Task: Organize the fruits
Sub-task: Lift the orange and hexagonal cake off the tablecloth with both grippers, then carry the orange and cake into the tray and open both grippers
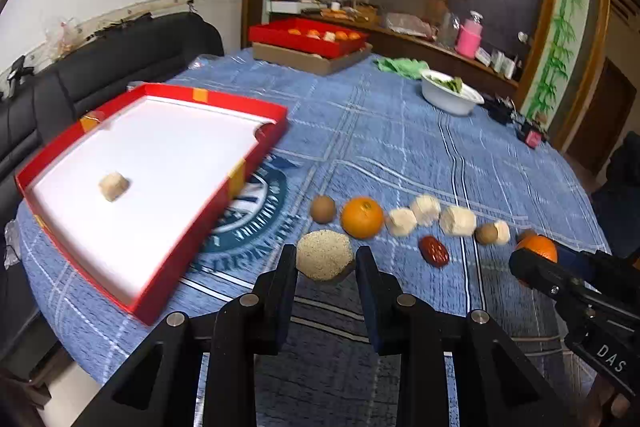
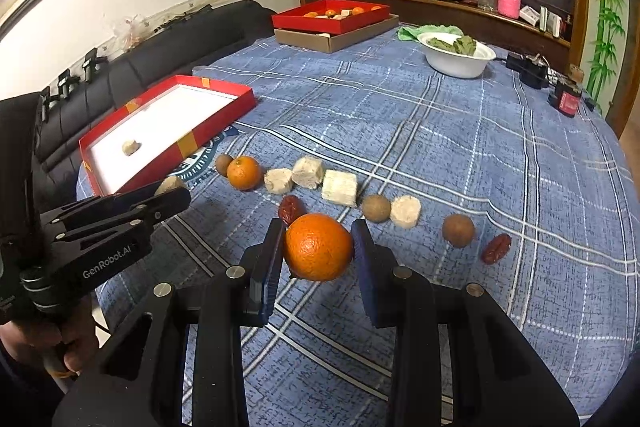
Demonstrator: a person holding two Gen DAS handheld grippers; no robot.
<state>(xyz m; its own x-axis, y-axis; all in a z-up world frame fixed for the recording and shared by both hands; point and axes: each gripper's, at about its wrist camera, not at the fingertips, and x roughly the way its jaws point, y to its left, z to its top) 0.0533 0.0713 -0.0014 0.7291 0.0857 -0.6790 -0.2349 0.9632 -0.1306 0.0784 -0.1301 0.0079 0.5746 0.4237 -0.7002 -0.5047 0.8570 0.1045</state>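
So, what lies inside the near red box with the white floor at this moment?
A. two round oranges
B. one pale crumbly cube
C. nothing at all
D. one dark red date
B: the near red box with the white floor holds a single pale crumbly cube, also seen in the right wrist view; the oranges and dates near it lie on the blue checked cloth outside the box.

Red tray point(image 1: 256, 163) edge blurred, sesame ball point(image 2: 170, 183) mostly hidden behind left gripper point(image 2: 176, 201)
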